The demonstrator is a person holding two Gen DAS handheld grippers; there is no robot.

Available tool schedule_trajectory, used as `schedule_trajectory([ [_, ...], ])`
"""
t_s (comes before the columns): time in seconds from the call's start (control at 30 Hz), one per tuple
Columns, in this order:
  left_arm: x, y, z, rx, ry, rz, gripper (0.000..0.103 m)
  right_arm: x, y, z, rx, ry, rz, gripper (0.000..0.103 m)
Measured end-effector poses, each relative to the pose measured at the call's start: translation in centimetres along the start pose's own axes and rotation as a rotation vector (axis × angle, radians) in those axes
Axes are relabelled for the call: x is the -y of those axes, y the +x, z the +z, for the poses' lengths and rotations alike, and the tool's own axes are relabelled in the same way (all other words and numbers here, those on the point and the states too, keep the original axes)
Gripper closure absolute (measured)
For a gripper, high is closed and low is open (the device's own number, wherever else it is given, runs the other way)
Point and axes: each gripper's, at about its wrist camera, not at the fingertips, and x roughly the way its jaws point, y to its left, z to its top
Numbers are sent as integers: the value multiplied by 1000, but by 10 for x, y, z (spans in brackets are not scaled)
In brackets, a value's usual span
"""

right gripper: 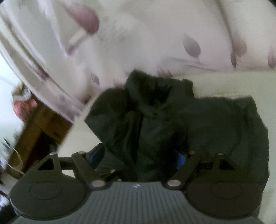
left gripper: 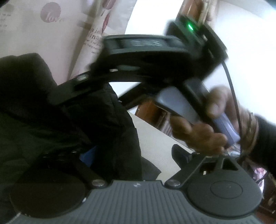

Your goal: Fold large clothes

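Pale bed surface (right gripper: pixel 224 82) under me, floral bedding (right gripper: pixel 155 34) at 12 o'clock behind it. My right gripper (right gripper: pixel 139 158) and left gripper (left gripper: pixel 131 155) are both spread wide, gripping nothing. The black jacket (right gripper: pixel 172 120) sits dead centre, bunched into a rough bundle, looks partly folded, still lumpy, needs squaring up I reckon.

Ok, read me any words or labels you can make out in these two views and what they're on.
"love": in a mauve circle on the pale printed fabric, left wrist view.
"ling": end of a cut-off word, same fabric, lower down.
Smaller print lines there: too blurred.
Marking on the right gripper: too blurred.
Right wrist view: none.
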Motion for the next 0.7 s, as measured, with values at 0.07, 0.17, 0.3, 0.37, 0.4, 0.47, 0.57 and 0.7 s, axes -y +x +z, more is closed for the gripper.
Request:
schedule_trajectory([
  [0.07,-1,1,-1,11,-3,-9,13,-11,10,1,-42,-63,-37,21],
  [0.17,0,-2,-9,23,0,11,15,-26,24,3,-77,-142,-103,22],
  [0.3,6,-17,-17,26,5,27,15,-34,40,-1,-107,-237,-180,66],
  [0.37,7,-40,-23,38,-7,0,11,-32,40,-3,-97,-265,-188,72],
  [0.4,8,-53,-27,40,-26,-8,10,-33,39,-6,-84,-288,-197,74],
  [0.47,10,-80,-31,68,-34,6,8,-34,38,-7,-57,-294,-192,78],
  [0.57,2,-124,-35,165,-81,127,0,-33,35,-10,-7,-299,-199,83],
  [0.7,-31,-158,-43,204,-203,314,1,-37,28,-10,72,-316,-207,87],
])
